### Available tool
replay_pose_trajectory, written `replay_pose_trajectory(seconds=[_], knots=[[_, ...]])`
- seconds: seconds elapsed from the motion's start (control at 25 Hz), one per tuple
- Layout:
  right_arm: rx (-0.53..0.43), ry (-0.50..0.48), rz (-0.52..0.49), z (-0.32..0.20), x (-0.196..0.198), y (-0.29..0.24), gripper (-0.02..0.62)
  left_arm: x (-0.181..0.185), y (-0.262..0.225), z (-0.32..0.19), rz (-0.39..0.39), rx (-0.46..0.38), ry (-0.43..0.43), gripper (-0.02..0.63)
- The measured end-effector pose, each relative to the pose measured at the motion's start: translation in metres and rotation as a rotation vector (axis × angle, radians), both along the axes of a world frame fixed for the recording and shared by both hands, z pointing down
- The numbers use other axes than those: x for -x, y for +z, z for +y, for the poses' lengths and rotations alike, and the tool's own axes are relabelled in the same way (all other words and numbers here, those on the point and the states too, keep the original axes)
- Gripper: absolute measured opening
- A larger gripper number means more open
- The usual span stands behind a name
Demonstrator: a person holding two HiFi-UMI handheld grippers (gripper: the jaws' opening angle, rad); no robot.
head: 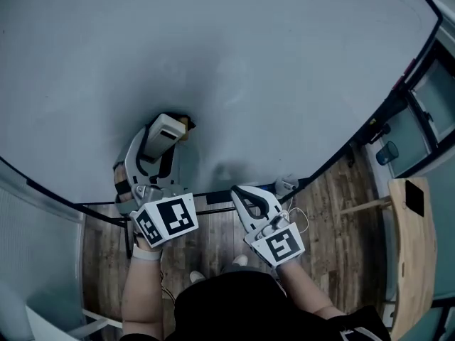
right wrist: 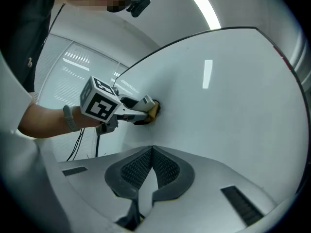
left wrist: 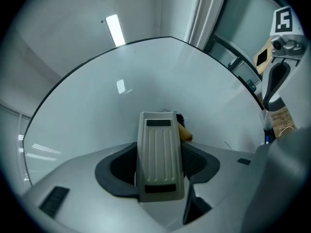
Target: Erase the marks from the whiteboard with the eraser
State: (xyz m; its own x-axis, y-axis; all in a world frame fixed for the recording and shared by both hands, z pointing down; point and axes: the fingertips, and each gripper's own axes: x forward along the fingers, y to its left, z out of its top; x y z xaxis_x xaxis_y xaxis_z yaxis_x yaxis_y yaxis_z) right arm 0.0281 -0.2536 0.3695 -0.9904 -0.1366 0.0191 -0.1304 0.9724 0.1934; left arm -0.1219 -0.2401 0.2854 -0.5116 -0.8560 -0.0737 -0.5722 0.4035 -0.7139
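Currently the left gripper [head: 158, 151] has its jaws clamped on the ribbed body of the eraser [left wrist: 159, 154], and the eraser's felt end is pressed against the lower left part of the whiteboard [head: 270, 69]. I think the main risk is here. The hold is on smooth plastic, so a hard push could make the eraser twist or slide back between the jaws. If it tilts, only one edge would rub and ink could be smeared instead of removed. The right gripper [right wrist: 151, 159] has its jaws together with nothing between them. It hangs near the board's lower edge, well apart from the eraser, and it could knock the frame.

The board looks almost clean and glossy. A greyish patch lies around the eraser, shadow or smear, I cannot tell. Below is a wooden floor [head: 334, 212], and at the far right a glass partition [head: 437, 98].
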Motion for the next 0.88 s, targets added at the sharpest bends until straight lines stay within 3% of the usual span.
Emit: replay_pose_trajectory(seconds=[0.2,0.4,0.6,0.88], knots=[[0.013,-0.084,0.030,0.039,0.021,0.019,0.028,0.020,0.041,0.066,0.126,-0.011,-0.059,0.264],[0.033,-0.158,0.075,0.101,0.080,0.046,0.028,0.054,0.088,0.147,0.283,-0.057,-0.042,0.264],[0.046,-0.244,0.105,0.137,0.117,0.061,0.026,0.063,0.144,0.196,0.416,-0.033,-0.045,0.264],[0.081,-0.311,0.147,0.172,0.159,0.083,0.027,0.087,0.182,0.254,0.571,-0.089,-0.109,0.264]])
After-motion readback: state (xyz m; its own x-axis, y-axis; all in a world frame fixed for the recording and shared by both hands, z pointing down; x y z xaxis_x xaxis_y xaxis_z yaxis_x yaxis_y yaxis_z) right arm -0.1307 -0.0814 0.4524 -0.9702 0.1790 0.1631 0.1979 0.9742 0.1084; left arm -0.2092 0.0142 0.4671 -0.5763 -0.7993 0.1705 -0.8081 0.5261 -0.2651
